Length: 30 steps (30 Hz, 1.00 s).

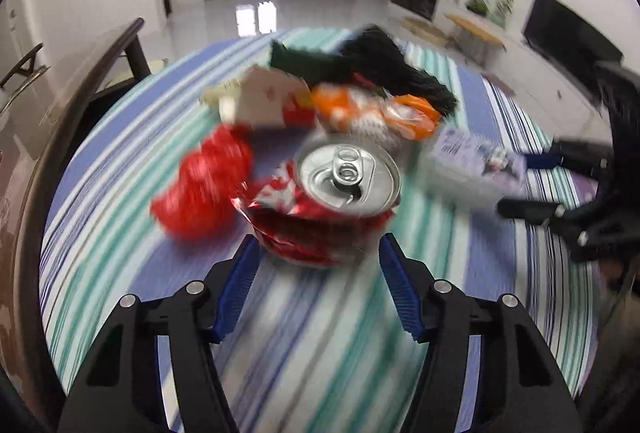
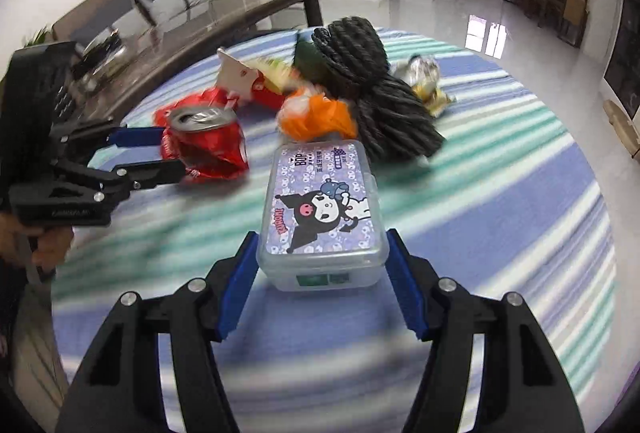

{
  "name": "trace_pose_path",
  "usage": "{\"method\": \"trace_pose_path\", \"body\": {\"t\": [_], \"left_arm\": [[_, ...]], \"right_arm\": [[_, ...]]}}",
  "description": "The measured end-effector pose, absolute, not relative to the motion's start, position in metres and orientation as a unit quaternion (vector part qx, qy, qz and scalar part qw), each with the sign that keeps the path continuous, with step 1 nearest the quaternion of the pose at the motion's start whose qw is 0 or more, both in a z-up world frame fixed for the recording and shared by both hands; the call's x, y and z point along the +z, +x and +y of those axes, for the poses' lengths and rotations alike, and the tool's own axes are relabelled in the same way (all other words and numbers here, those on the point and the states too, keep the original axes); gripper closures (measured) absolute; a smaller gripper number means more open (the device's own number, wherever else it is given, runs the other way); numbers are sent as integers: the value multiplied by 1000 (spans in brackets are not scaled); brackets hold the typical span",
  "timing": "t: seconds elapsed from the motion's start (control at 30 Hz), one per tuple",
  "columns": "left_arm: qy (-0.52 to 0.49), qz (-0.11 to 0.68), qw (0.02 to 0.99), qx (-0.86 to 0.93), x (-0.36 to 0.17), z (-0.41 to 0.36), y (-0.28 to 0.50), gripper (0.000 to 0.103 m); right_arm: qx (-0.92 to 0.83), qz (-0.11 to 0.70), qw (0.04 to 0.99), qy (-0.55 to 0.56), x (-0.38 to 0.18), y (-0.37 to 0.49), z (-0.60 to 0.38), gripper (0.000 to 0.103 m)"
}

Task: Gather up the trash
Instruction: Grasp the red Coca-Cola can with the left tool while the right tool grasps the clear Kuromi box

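Observation:
A crushed red soda can (image 1: 344, 189) stands upright on the striped tablecloth (image 1: 320, 345), its silver top facing me. My left gripper (image 1: 319, 239) is shut on it, a blue pad pressed to each side of its lower body. The right wrist view shows the same can (image 2: 204, 149) clamped between the left gripper's (image 2: 172, 151) fingers. My right gripper (image 2: 322, 234) is shut on a clear plastic box (image 2: 324, 209) with a purple cartoon lid, pads against both long sides. In the left wrist view, that box (image 1: 472, 161) sits at the right gripper (image 1: 512, 185).
Behind the can lies a pile: a red crumpled wrapper (image 1: 200, 189), a white and red carton (image 1: 268, 97), an orange wrapper (image 1: 372, 113), black yarn (image 1: 400, 69) and a silver-yellow wrapper (image 2: 428, 81). A dark wooden rail (image 1: 60, 137) borders the table's left.

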<state>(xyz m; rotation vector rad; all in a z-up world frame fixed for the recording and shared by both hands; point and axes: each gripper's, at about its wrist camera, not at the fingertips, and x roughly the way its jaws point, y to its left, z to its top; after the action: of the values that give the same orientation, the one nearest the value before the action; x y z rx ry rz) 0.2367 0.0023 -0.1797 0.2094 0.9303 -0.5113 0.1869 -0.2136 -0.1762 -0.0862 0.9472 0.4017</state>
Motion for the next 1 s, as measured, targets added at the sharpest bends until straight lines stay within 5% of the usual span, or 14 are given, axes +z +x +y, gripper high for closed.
{"method": "trace_pose_path", "body": {"t": [0.3,0.6,0.73,0.83,0.87,1.0], "left_arm": [[122,444,856,-237,-184,22,209,5],[131,428,870,-207,-191,-9,250,5],[128,430,870,-204,-198,-20,266,5],[128,428,873,-198,-200,-22,272,5],[121,426,874,-202,-200,-22,273,7],[115,426,872,-212,-199,-22,272,23]], "right_arm": [[180,481,856,-59,-184,139,-230,40],[168,492,852,-61,-170,160,-215,20],[158,515,838,-85,-174,177,-201,19],[146,527,831,-104,-181,186,-197,25],[147,531,828,-104,-182,187,-197,41],[148,522,836,-83,-176,180,-206,41]]}}
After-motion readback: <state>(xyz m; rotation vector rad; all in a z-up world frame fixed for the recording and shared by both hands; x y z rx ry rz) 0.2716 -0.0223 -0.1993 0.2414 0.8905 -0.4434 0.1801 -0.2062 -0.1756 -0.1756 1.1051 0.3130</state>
